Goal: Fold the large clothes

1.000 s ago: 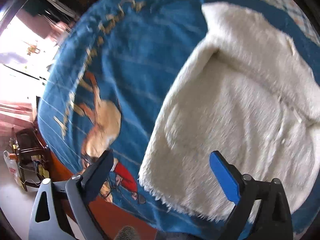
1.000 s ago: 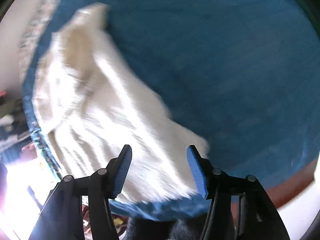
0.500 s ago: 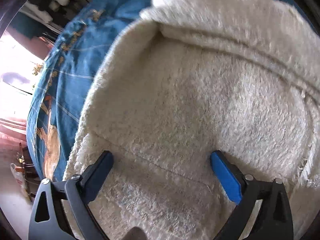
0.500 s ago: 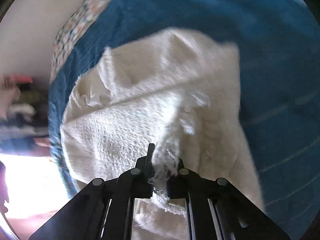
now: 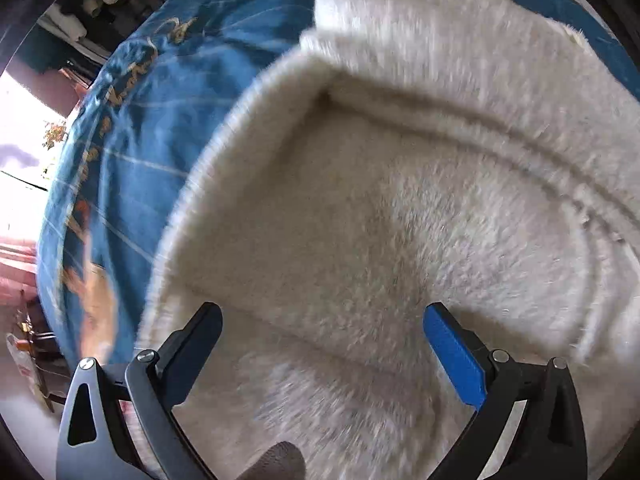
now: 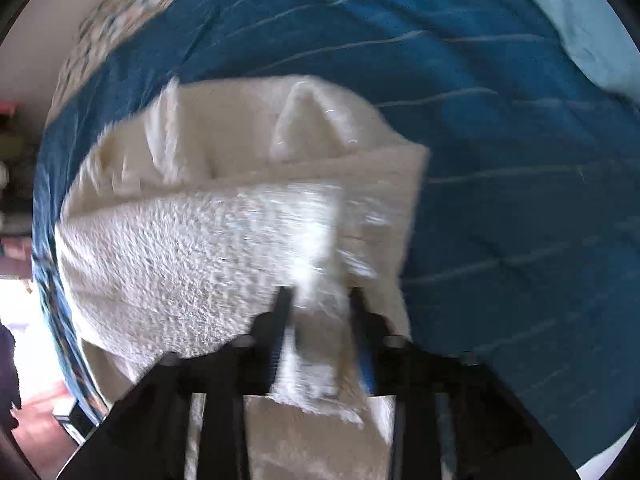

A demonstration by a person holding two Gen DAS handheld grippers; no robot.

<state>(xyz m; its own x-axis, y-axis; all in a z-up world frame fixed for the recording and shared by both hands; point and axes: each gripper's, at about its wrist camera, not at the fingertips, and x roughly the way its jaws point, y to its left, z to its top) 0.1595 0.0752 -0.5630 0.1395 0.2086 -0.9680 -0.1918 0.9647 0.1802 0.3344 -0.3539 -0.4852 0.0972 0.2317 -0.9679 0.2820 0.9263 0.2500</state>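
One fleece, cream and thick, lies on the bed's blue cover, its top flap already doubled over itself. My right gripper has its fingers nearly closed on a bunched corner of the fleece, lifted off the layer below; I judge I hold it there so the edge can be carried across for the next fold. My left gripper hangs just above the fleece with its fingers spread wide and nothing between them, likely placed to pin or catch the near edge. Two grippers, one garment, one cover; a pale pillow sits at the far corner.
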